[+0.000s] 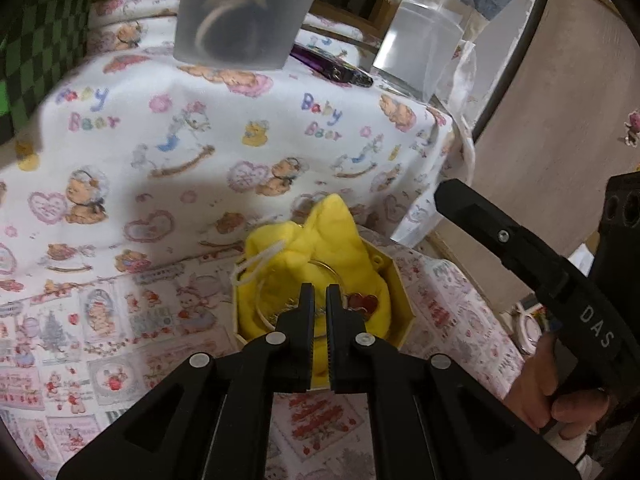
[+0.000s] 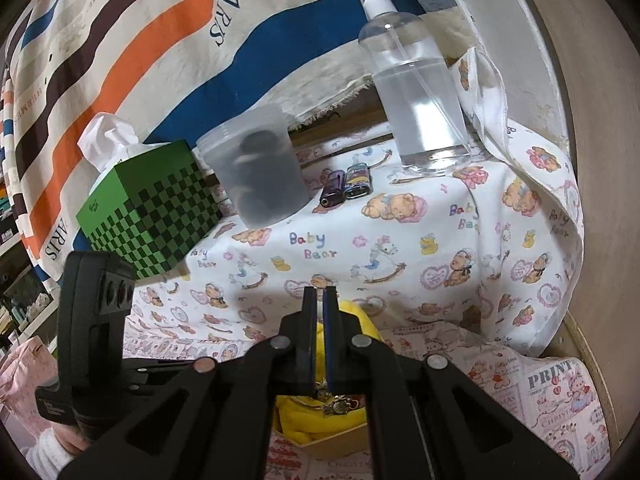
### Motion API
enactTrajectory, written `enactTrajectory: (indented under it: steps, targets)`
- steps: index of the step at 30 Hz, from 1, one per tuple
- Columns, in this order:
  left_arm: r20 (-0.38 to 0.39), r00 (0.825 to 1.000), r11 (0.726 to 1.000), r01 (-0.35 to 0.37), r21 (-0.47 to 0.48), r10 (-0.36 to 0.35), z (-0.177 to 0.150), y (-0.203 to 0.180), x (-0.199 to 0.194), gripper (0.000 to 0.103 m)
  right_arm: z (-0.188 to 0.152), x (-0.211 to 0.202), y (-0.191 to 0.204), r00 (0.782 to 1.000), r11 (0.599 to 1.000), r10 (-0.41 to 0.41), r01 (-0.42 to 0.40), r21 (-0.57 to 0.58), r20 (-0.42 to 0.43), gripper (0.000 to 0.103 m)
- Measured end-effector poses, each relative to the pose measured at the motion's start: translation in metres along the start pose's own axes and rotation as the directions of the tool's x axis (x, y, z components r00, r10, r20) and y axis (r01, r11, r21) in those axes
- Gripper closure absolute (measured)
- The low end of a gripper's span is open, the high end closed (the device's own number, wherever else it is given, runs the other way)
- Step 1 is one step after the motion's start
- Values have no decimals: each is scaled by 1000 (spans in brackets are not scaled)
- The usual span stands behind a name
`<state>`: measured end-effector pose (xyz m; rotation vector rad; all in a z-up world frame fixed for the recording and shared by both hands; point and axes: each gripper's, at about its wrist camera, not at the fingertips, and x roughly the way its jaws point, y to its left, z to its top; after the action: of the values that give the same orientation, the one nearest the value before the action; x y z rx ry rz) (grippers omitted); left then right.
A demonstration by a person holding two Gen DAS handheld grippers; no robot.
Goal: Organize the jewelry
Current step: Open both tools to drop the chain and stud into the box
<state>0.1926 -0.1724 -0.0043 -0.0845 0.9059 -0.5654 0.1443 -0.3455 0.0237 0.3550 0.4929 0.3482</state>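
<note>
A cream octagonal jewelry box (image 1: 402,280) lined with yellow cloth (image 1: 316,248) sits on the printed tablecloth. Inside lie a thin bangle (image 1: 264,304) and a red heart charm (image 1: 362,303). My left gripper (image 1: 319,294) hovers just over the box, jaws nearly closed with a narrow gap, nothing visibly held. My right gripper (image 2: 320,296) is above the same box (image 2: 336,438), jaws nearly together, and appears empty; a metal charm (image 2: 340,404) lies on the yellow cloth (image 2: 360,316) below it. The right gripper's body (image 1: 520,256) shows at right in the left wrist view.
A frosted plastic cup (image 2: 256,172) holding dark rings, a green checkered tissue box (image 2: 148,216), two lighters (image 2: 346,186) and a clear pump bottle (image 2: 416,92) stand at the back of the table. A wooden wall (image 2: 600,200) runs along the right.
</note>
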Motion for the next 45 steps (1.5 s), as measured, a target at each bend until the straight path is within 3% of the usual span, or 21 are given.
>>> enactTrajectory:
  steps: [3,6,8,9,11,12,18,20,22,25,29,33,45]
  targets:
    - [25,1000,1000,-3,4,3,1,-1,-7,100,0,1,1,1000,1000,-11,10,-9,-6,100]
    - [74,995,998,-64,27,62,0,0,-22,90,-1,1,4,1000,999,-28,28,-21,1,96]
    - [129,985,992,-124,40,117,0,0,-35,74,-1,0,4,999,999,-36,36,-19,16,72]
    - [160,977,988,-148,39,140,-1,2,-43,70,0,-2,3,999,999,-41,41,-17,26,68]
    - [234,955,980,-194,33,182,-3,3,-61,51,1,-4,4,998,999,-49,50,-21,35,65]
    - [270,944,978,-206,30,191,-4,3,-70,48,2,-4,4,998,998,-58,59,-24,38,63]
    - [395,885,965,-263,-15,247,-11,10,-114,21,3,-15,18,984,983,-136,148,-110,113,32]
    - [424,864,957,-289,-22,271,-14,12,-126,9,4,-20,22,981,981,-139,155,-120,134,15]
    - [463,835,948,-317,-36,297,-20,14,-138,1,5,-27,30,973,972,-160,184,-142,168,9]
    - [507,798,936,-346,-56,326,-29,21,-156,1,4,-35,48,956,947,-192,240,-213,221,0]
    - [510,788,929,-364,-67,345,-36,28,-168,1,0,-42,61,950,942,-181,242,-233,256,0]
    - [533,756,910,-409,-68,380,-48,28,-179,1,-6,-47,71,951,941,-158,226,-250,266,0]
    - [537,703,854,-516,-68,467,-86,42,-176,1,-39,-39,82,962,940,-125,193,-280,242,0]
